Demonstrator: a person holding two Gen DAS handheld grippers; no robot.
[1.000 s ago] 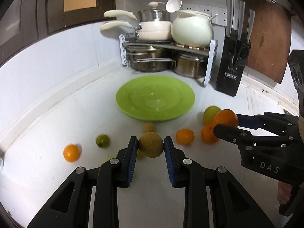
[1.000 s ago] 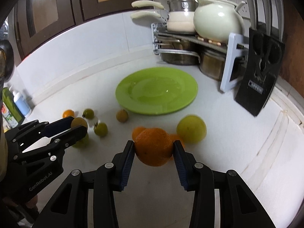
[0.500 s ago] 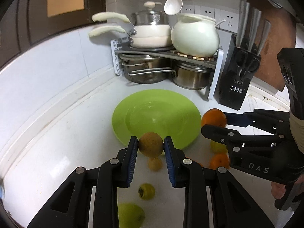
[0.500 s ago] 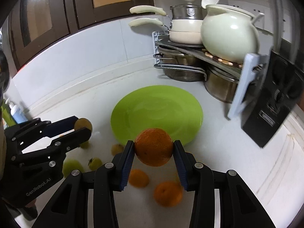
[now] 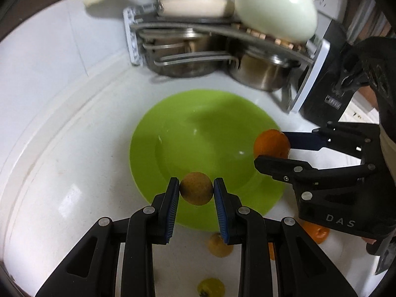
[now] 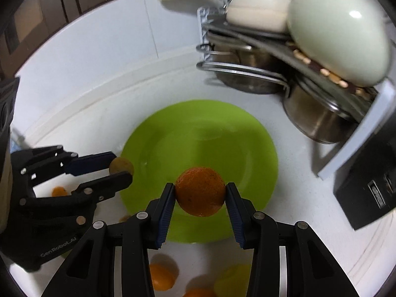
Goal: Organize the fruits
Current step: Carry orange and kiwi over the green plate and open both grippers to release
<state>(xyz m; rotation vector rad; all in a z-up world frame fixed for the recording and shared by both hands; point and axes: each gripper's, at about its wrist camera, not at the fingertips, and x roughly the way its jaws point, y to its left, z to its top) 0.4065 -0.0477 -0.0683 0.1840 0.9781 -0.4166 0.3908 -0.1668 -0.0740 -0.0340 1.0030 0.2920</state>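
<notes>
My left gripper [image 5: 196, 188] is shut on a small brown round fruit [image 5: 196, 188] and holds it above the near rim of the green plate [image 5: 198, 133]. My right gripper [image 6: 200, 193] is shut on an orange [image 6: 200, 191] above the plate's [image 6: 198, 136] near side. The right gripper shows in the left wrist view [image 5: 272, 148] over the plate's right rim. The left gripper shows in the right wrist view [image 6: 121, 167] at the plate's left rim. The plate holds no fruit.
Loose oranges [image 6: 162, 277] and small yellow-green fruits [image 5: 210, 288] lie on the white counter in front of the plate. A rack of steel pots [image 5: 259, 71] with white cookware [image 5: 274, 12] stands behind it. A black knife block [image 6: 368, 185] stands at the right.
Both grippers have moved forward with their fruits, from over the loose fruit on the counter to above the green plate. The plate now looks much nearer.
</notes>
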